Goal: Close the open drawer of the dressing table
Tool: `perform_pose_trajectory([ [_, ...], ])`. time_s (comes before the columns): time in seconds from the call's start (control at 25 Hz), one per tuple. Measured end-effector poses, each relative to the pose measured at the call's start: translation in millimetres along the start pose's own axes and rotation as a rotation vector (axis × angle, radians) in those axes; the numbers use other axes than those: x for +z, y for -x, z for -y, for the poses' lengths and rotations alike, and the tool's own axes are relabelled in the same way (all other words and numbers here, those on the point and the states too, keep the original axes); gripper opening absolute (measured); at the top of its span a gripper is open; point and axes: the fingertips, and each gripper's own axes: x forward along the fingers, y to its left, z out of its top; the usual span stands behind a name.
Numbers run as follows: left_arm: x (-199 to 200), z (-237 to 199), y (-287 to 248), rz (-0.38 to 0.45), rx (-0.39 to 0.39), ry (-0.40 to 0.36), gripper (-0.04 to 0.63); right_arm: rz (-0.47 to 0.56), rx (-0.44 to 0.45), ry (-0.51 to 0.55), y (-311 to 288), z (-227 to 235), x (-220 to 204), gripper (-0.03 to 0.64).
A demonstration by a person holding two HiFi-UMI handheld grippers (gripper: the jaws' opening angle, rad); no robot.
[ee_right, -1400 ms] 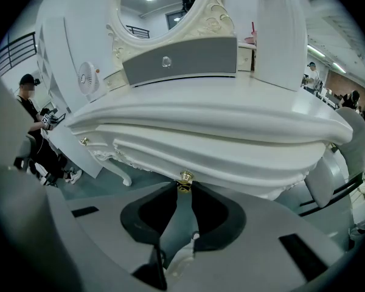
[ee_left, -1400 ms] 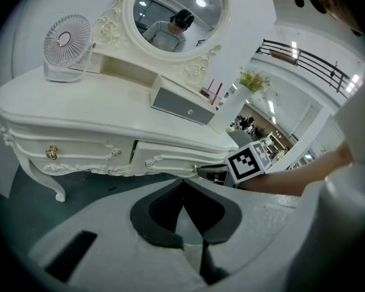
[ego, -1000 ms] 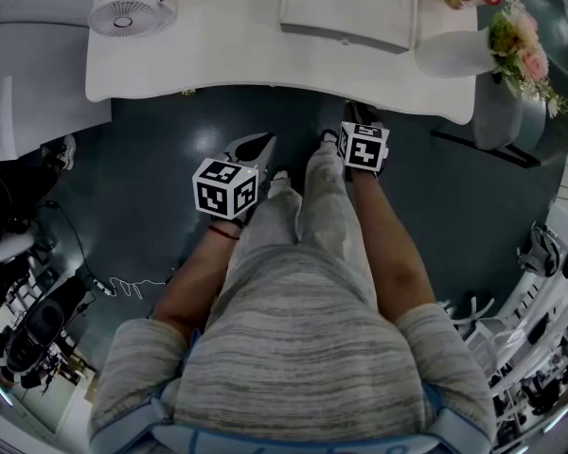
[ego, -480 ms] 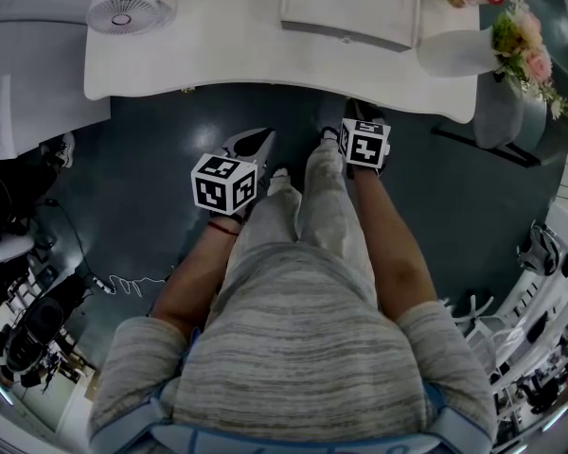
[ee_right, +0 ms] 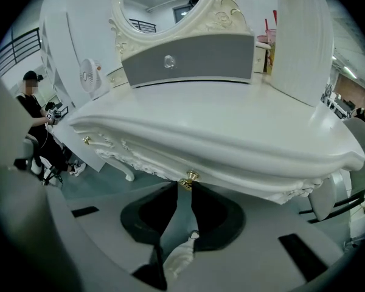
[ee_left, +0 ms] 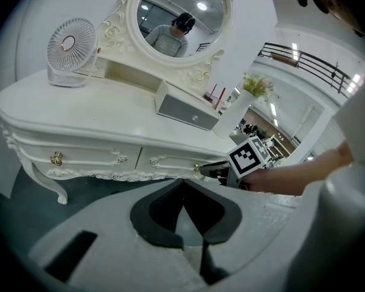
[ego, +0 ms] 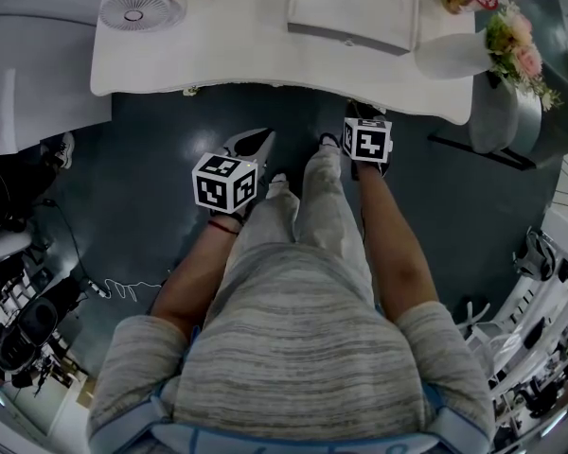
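Person stands at the table, head view looking down over a striped grey top and both bare forearms.

Left gripper (ee_left: pixel 183 186): held low over the dark floor (ego: pixel 142 178), well short of the table front. Jaws pressed together, nothing between them.

Right gripper (ee_right: pixel 182 190): further forward, tips under the front edge of the table (ego: pixel 246 55). Jaws stand a narrow slit apart and pinch the gold knob (ee_right: pixel 189 177) at their tips.

Drawer (ee_left: pixel 167 160): the right-hand one of two in the carved front, just below the table top. Its knob is the one in the right gripper. From the left gripper view its front sits about in line with the left drawer, which carries a second knob (ee_left: pixel 56 158). Whether it is fully home cannot be told.

Table top: fan (ego: pixel 142 8) at the far left. A small grey-fronted box (ego: pixel 352 12) stands right of centre, below the oval mirror (ee_left: pixel 181 14). A white vase (ego: pixel 452 53) stands at the right end, with flowers (ego: pixel 516 47) just beside it.

Beyond: a bystander (ee_right: pixel 33 120) stands past the table's left end.
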Motion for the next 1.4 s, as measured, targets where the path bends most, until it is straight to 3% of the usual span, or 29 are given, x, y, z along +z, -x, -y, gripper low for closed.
perform_pose_trajectory([
  [0.56,4,10,36,0.079,-0.008,-0.008,0.012,0.097,0.114,0.036,63,-54,4,0.04],
  [1.12,-8,33,101,0.16,-0.04,-0.036,0.012,0.289,0.311,0.024,177,-133,18,0.038],
  [1.4,-9,49,142,0.213,-0.072,-0.06,0.012,0.364,0.367,0.019,234,-157,20,0.038],
])
